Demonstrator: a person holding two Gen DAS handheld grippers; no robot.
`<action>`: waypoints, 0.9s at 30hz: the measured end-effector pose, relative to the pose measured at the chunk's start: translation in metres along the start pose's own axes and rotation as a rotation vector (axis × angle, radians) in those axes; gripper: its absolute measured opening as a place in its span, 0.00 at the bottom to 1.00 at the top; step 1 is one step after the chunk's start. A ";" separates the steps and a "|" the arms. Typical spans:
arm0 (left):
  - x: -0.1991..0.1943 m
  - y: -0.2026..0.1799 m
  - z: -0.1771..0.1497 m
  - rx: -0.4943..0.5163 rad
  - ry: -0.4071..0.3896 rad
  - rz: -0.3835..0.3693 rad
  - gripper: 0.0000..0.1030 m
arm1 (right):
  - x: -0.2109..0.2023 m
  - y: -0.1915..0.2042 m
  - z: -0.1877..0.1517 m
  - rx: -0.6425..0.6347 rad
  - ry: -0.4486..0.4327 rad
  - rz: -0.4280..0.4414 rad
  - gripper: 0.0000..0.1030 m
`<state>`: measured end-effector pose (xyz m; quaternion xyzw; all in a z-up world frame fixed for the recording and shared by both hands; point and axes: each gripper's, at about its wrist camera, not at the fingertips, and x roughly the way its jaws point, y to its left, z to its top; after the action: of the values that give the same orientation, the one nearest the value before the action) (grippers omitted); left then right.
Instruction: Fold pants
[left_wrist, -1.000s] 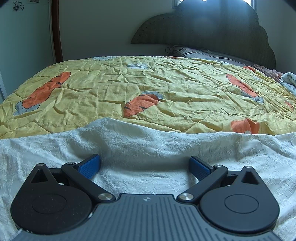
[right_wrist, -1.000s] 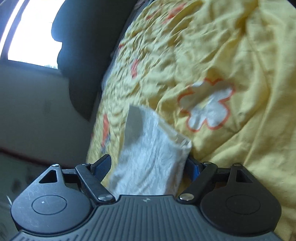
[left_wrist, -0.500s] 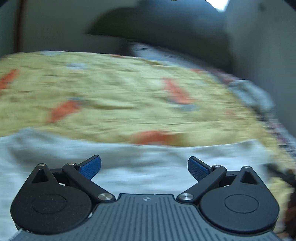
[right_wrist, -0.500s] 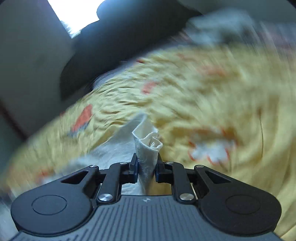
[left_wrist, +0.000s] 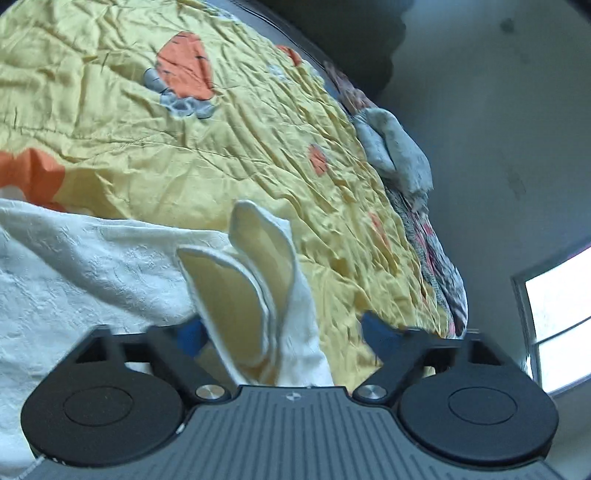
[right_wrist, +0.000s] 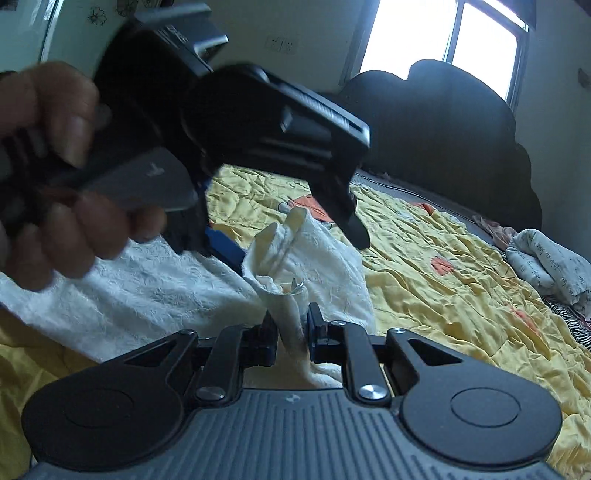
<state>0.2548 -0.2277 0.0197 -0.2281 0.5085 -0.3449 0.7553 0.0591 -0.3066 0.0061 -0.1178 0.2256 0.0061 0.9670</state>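
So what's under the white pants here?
The white pants lie on the yellow bedspread, which shows around them. Whatever lies beneath the spread is covered. The right hand-held gripper pinches a bunched edge.

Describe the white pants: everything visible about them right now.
The white pants are of a textured, crinkled fabric with a creamy inner face showing at the stitched hem openings. They lie spread across the yellow carrot-print quilt, with one end lifted and bunched. The right gripper is shut on a gathered fold. In the left wrist view, the layered hem loops stand up between the fingers of the left gripper, which are spread wide apart; whether either finger touches the cloth cannot be told.
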 end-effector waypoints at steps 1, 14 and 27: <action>0.001 0.000 0.001 0.002 -0.002 0.013 0.59 | -0.001 0.000 0.000 0.006 0.002 0.003 0.14; 0.001 0.012 0.004 0.026 0.022 0.075 0.07 | -0.012 0.016 0.004 0.007 0.010 0.048 0.14; -0.124 0.082 -0.025 0.148 -0.088 0.369 0.07 | 0.000 0.122 0.040 0.047 0.072 0.426 0.16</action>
<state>0.2250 -0.0802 0.0287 -0.0898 0.4813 -0.2270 0.8419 0.0690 -0.1790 0.0138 -0.0448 0.2799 0.2008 0.9377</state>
